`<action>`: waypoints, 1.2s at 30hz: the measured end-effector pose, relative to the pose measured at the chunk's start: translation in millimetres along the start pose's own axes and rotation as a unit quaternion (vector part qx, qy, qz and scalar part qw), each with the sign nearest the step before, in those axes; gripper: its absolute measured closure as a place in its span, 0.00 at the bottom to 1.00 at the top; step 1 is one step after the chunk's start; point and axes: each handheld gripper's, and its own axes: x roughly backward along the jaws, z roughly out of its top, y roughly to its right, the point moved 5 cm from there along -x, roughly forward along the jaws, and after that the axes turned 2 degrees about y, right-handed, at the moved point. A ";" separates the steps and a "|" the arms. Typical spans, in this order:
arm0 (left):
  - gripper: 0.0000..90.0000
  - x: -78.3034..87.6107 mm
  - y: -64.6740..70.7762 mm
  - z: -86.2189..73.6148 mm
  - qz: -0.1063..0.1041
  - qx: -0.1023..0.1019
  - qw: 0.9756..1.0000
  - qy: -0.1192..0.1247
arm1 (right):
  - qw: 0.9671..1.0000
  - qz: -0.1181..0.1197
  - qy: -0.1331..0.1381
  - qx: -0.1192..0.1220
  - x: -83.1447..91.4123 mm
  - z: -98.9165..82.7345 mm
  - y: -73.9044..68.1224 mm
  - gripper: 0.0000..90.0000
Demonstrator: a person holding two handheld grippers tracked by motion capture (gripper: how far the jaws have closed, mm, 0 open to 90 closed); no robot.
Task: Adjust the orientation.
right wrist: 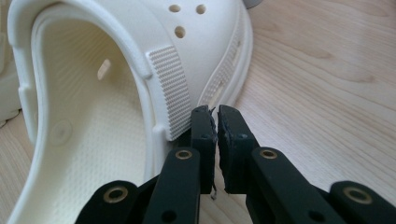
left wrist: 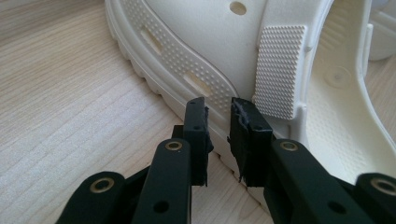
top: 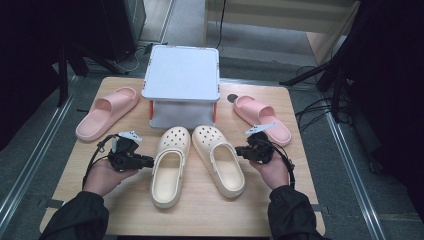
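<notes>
- Cream clogs, two, side by side at the middle of the wooden table (top: 120, 210) in the high view: left clog (top: 170, 165), right clog (top: 218, 160). Left gripper (top: 150, 161) sits at the left clog's outer side, right gripper (top: 239, 151) at the right clog's outer side. Pink slides lie at either side of a white box (top: 181, 75).
- Left gripper view: left gripper (left wrist: 219, 109) at the clog's ribbed sole edge (left wrist: 187, 100), jaws slightly parted, nothing pinched.
- Right gripper view: right gripper (right wrist: 217, 112) beside the clog's textured strap (right wrist: 170, 88), jaws nearly pressed together, holding nothing.
</notes>
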 end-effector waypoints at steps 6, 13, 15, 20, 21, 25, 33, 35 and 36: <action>0.84 -0.9 2.0 -0.7 -0.007 0.005 1.000 -0.002 | 1.000 0.011 -0.001 0.002 -5.4 0.7 -8.2 0.95; 0.84 -4.7 10.1 0.0 -0.017 -0.008 1.000 -0.008 | 1.000 0.022 0.002 0.004 -10.3 1.3 -17.3 0.94; 0.82 -5.5 11.0 0.0 -0.020 -0.010 1.000 -0.008 | 1.000 0.019 0.005 0.007 -11.9 1.1 -19.2 0.94; 0.83 -10.0 17.1 0.7 -0.034 -0.021 0.999 -0.009 | 1.000 0.025 0.011 0.004 -15.3 1.0 -23.5 0.94; 0.83 -11.0 18.9 1.0 -0.035 -0.023 0.999 -0.010 | 0.999 0.037 0.014 0.000 -16.8 1.2 -25.2 0.94; 0.83 -11.4 19.3 1.0 -0.037 -0.023 0.999 -0.009 | 0.999 0.040 0.015 -0.004 -18.4 1.1 -27.8 0.94; 0.78 -7.7 15.6 2.7 -0.043 -0.010 0.999 0.005 | 0.998 0.049 0.031 -0.016 -16.0 2.0 -22.1 0.89; 0.77 -5.3 15.3 3.6 -0.040 -0.011 0.999 0.009 | 0.998 0.047 0.035 -0.017 -14.1 2.8 -21.8 0.88; 0.75 -4.1 15.1 3.9 -0.039 -0.012 0.999 0.010 | 0.998 0.045 0.047 -0.016 -9.8 4.5 -20.6 0.86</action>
